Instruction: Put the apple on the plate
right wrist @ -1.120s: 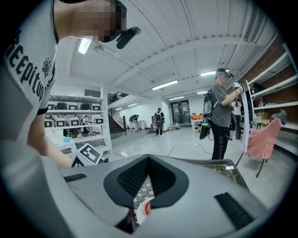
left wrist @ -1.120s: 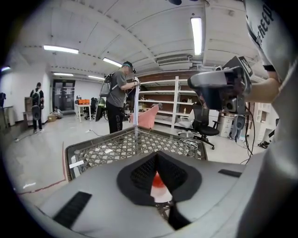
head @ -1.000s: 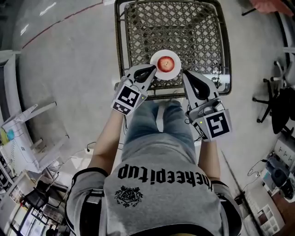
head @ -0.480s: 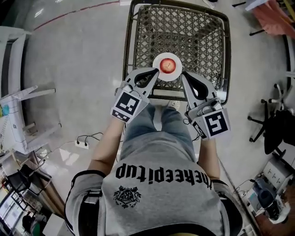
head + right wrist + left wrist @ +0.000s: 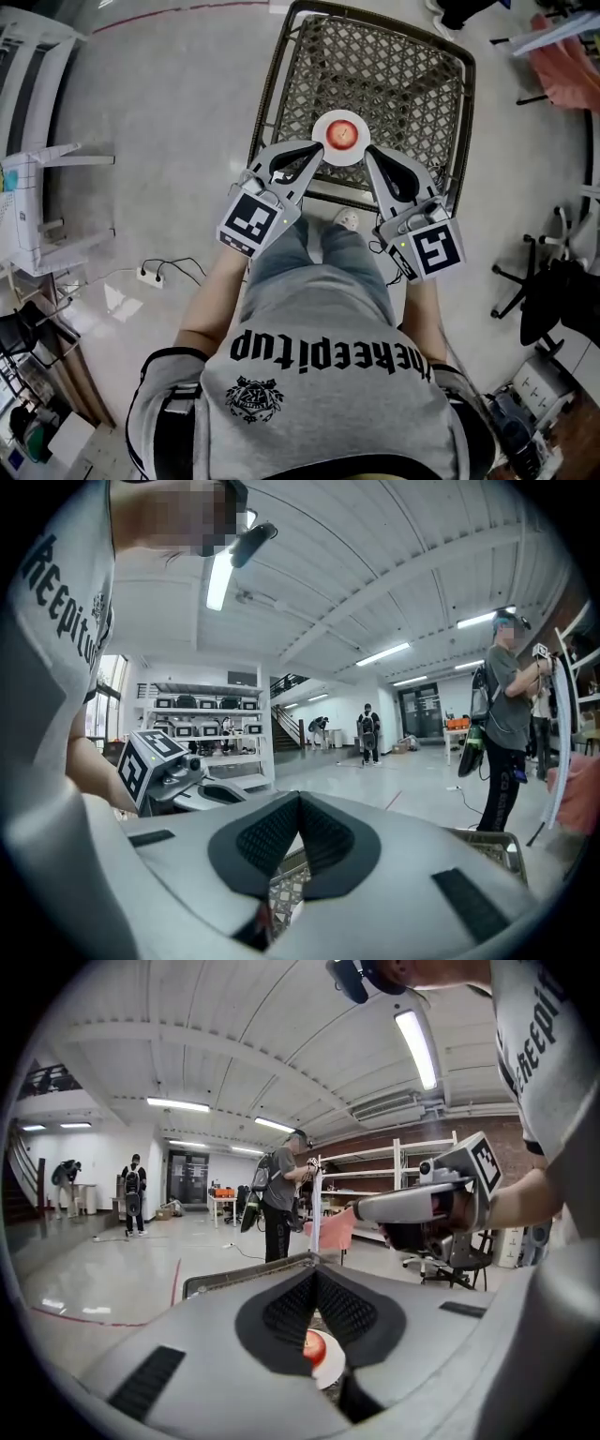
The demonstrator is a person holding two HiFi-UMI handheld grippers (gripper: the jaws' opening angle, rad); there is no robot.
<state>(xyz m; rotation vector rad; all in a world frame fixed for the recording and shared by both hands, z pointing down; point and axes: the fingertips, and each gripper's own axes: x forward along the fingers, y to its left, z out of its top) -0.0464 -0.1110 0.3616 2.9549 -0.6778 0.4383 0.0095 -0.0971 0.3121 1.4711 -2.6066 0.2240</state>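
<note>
Lifted since a second ago, left gripper (image 5: 319, 152) and right gripper (image 5: 367, 153), both closed and empty, flank plate (image 5: 343, 160); apple (image 5: 341, 134) rests on it, just beyond and between their tips, about equally near each.

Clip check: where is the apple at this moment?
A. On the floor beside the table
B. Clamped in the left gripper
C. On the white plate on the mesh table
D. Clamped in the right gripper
C: the apple sits on the white plate on the mesh table, while the left gripper and the right gripper are both shut with nothing between their jaws.
</note>
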